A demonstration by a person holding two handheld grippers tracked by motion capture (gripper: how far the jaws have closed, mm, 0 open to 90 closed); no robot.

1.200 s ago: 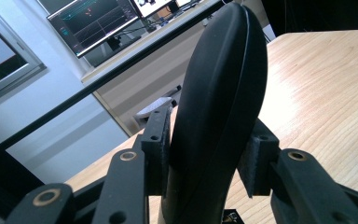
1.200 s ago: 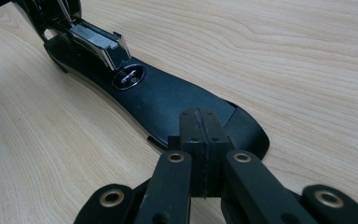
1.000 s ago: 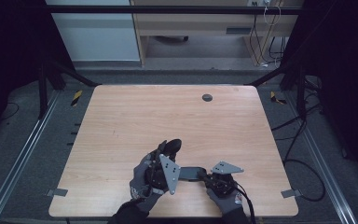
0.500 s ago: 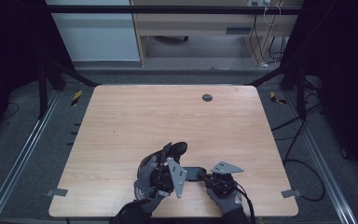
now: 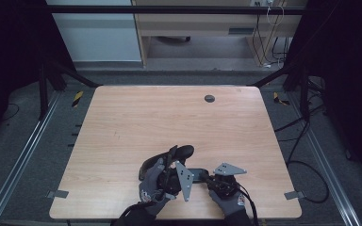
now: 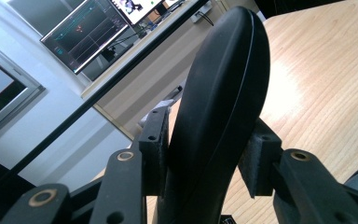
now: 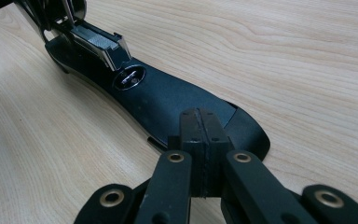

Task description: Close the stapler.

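Nearest, the right gripper (image 7: pixel 199 140) has its 2 jaws pressed together, resting on the flat black base (image 7: pixel 168 100) on the table (image 5: pixel 146 117). Beyond, the left gripper (image 6: pixel 205 158) clamps the upright curved black shell (image 6: pixel 219 102).

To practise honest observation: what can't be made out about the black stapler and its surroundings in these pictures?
Left gripper view: the left gripper hides the lower end of the stapler; the text on the screens is too small.
High view: the left gripper and right gripper cover most of the stapler.
Right gripper view: the top edge cuts off its far end; the round emblem is unreadable.
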